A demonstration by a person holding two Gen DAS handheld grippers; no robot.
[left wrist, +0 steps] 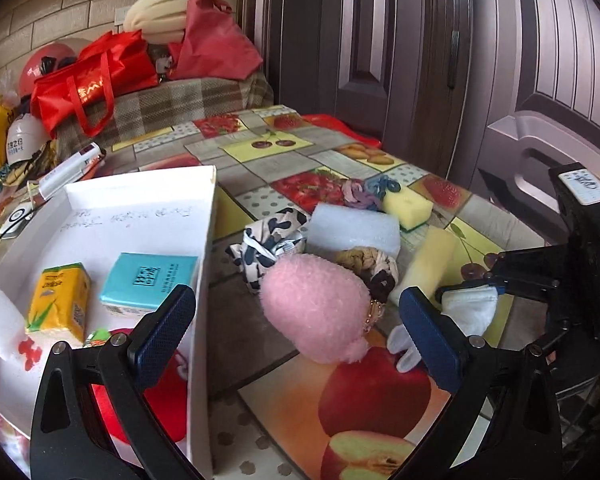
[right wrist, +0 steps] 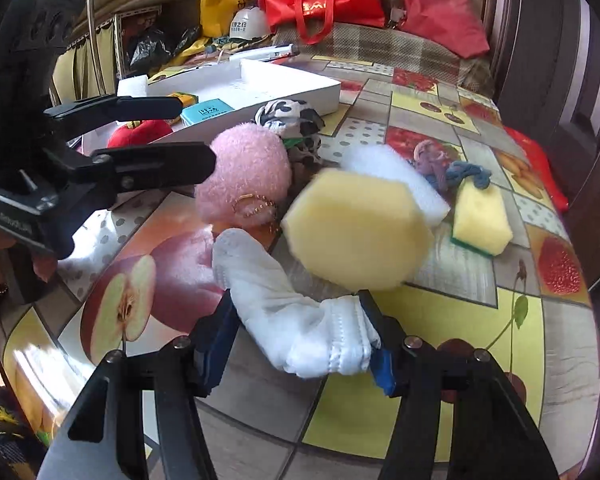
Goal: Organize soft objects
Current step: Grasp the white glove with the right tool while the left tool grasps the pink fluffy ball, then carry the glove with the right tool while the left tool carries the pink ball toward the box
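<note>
A pile of soft things lies on the fruit-print tablecloth: a pink plush (left wrist: pixel 316 304) (right wrist: pixel 244 176), a black-and-white cloth (left wrist: pixel 268 244), a white foam block (left wrist: pixel 356 228), a yellow sponge block (left wrist: pixel 430 266) (right wrist: pixel 356 228) and a yellow-green sponge (left wrist: pixel 406 206) (right wrist: pixel 482 216). My right gripper (right wrist: pixel 300 340) is shut on a white sock (right wrist: pixel 292 316), also in the left wrist view (left wrist: pixel 470 306). My left gripper (left wrist: pixel 296 328) is open and empty, its fingers either side of the pink plush, its left finger over the white box (left wrist: pixel 204 240).
The white box holds a yellow tissue pack (left wrist: pixel 60 304), a teal tissue pack (left wrist: pixel 148 284) and a red plush (right wrist: pixel 140 132). Coloured hair ties (left wrist: pixel 368 192) lie behind the foam. Red bags (left wrist: pixel 96 76) and helmets sit at the back. A brown door (left wrist: pixel 380 40) stands to the right.
</note>
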